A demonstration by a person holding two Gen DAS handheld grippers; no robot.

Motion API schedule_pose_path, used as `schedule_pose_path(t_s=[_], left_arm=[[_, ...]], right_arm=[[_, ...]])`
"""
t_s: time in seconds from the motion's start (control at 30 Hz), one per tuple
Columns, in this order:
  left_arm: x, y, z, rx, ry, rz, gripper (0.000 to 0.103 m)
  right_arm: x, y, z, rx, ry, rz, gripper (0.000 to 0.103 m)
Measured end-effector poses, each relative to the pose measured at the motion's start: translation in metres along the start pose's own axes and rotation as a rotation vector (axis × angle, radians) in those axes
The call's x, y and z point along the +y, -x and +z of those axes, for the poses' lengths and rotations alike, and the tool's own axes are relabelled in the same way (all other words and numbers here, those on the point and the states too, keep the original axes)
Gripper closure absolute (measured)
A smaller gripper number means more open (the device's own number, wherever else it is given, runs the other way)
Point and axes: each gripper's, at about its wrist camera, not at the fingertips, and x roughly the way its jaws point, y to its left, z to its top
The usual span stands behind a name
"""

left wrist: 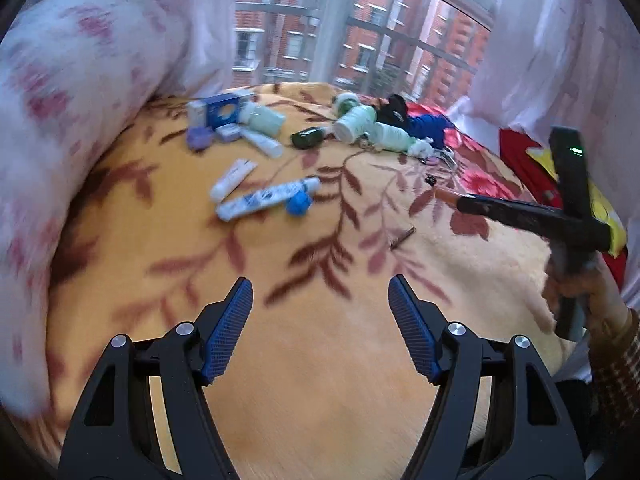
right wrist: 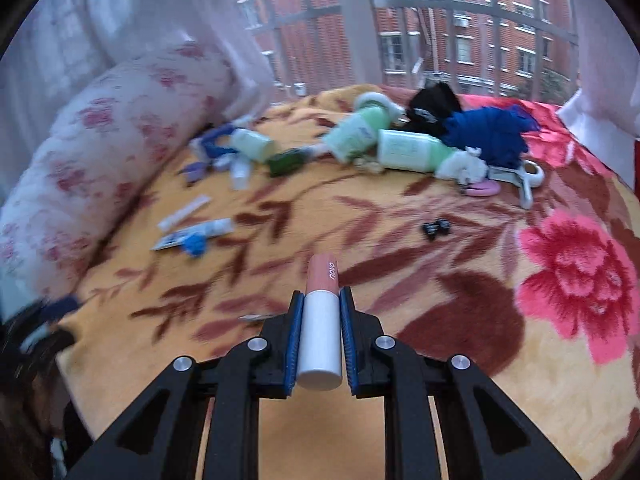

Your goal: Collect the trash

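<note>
Now the right hand-held gripper point(right wrist: 320, 312) clamps a pink-and-white lipstick tube point(right wrist: 321, 320) above the bed point(right wrist: 440, 380), the left hand-held gripper point(left wrist: 320, 300) gapes empty; next, probably, carrying it to a bin

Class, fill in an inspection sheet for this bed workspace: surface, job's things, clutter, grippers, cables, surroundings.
Surface: yellow leaf-patterned blanket, with a pink flower at the right.
Job's things: pink-and-white tube held off the blanket.
Clutter: green bottles, white tubes, blue box, blue cloth, black clip.
Grippers: right gripper shut on the tube; left gripper open, empty.
Cables: nothing seen.
Surroundings: floral pillow, curtains, window facing brick buildings.
</note>
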Motion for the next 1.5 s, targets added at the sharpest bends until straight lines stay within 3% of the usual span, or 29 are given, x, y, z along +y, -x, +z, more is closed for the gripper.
schedule_pose_path(t_s=[0.13,0.37,0.5,0.57,0.67,0.73,1.17,1.2,1.27,1.37,1.5], left_arm=[[0.008,-0.042,0.028,0.061,-0.073,-0.065,0.034],[0.002,-0.106,0.055,0.134,-0.104,-0.018,0.035],[0.008,-0.132,0.062,0.168,-0.04,-0.011,0.043],[0.011,-0.14,0.064,0.183,-0.019,0.011,0.056],[0.015,-0.145,0.064,0.19,0.008,0.063,0.074],[0.019,-0.142,0.064,0.178,0.027,0.073,0.078],[0.023,-0.132,0.059,0.193,0.048,0.129,0.078],[0.022,-0.133,0.058,0.197,0.044,0.125,0.078],[0.022,-0.136,0.059,0.204,0.043,0.125,0.078],[0.026,-0.145,0.061,0.236,0.051,0.12,0.077],[0.026,-0.14,0.062,0.194,0.057,0.127,0.079]], right_arm=[[0.013,0.012,-0.005,-0.006,0.026,0.053,0.085],[0.021,0.023,-0.01,-0.009,0.055,0.104,0.085],[0.02,0.023,-0.011,-0.007,0.066,0.107,0.085],[0.019,0.024,-0.011,-0.01,0.071,0.103,0.085],[0.017,0.024,-0.012,-0.008,0.07,0.11,0.085],[0.017,0.025,-0.013,-0.008,0.069,0.118,0.085],[0.019,0.025,-0.012,-0.002,0.076,0.115,0.085],[0.016,0.021,-0.013,0.009,0.068,0.104,0.083],[0.009,0.017,-0.017,0.02,0.056,0.078,0.06],[0.002,0.01,-0.021,0.071,0.072,0.064,0.055],[0.004,0.007,-0.022,0.091,0.117,0.036,0.046]])
